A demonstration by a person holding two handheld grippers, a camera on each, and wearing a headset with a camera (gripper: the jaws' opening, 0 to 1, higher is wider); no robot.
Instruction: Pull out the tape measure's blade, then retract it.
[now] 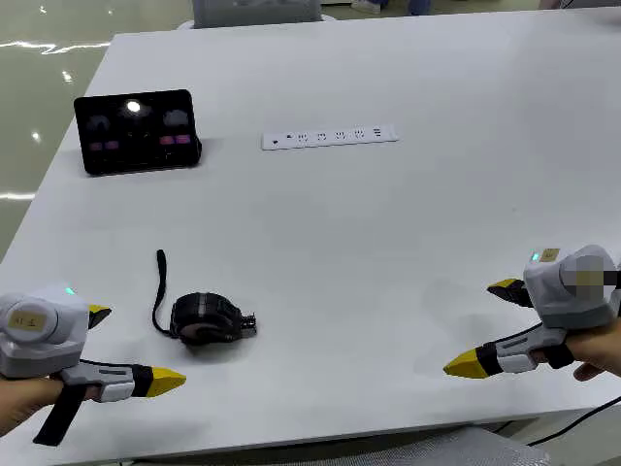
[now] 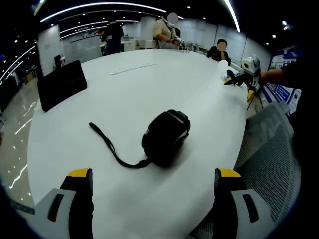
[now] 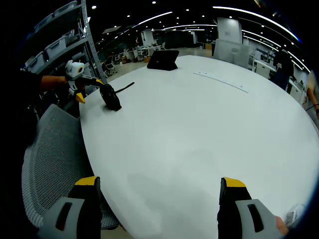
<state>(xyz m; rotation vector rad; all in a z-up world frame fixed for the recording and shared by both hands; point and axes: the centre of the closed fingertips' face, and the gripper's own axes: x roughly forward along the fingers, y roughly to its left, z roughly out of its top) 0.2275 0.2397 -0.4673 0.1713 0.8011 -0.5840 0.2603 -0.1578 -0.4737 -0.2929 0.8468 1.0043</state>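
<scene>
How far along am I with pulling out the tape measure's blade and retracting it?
Nothing looks done yet: the tape measure lies untouched on the table with its blade wound in. Nothing is in hand: the left gripper is open just short of it, and the right gripper is open and far off to the side. Gripping the case, pulling the blade out and retracting it all remain.

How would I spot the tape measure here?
Start at the white table. Near its front edge, just ahead of the left gripper, lies the tape measure. It is a small rounded black case trailing a strap, unlike the tablet and power strip farther back.
</scene>
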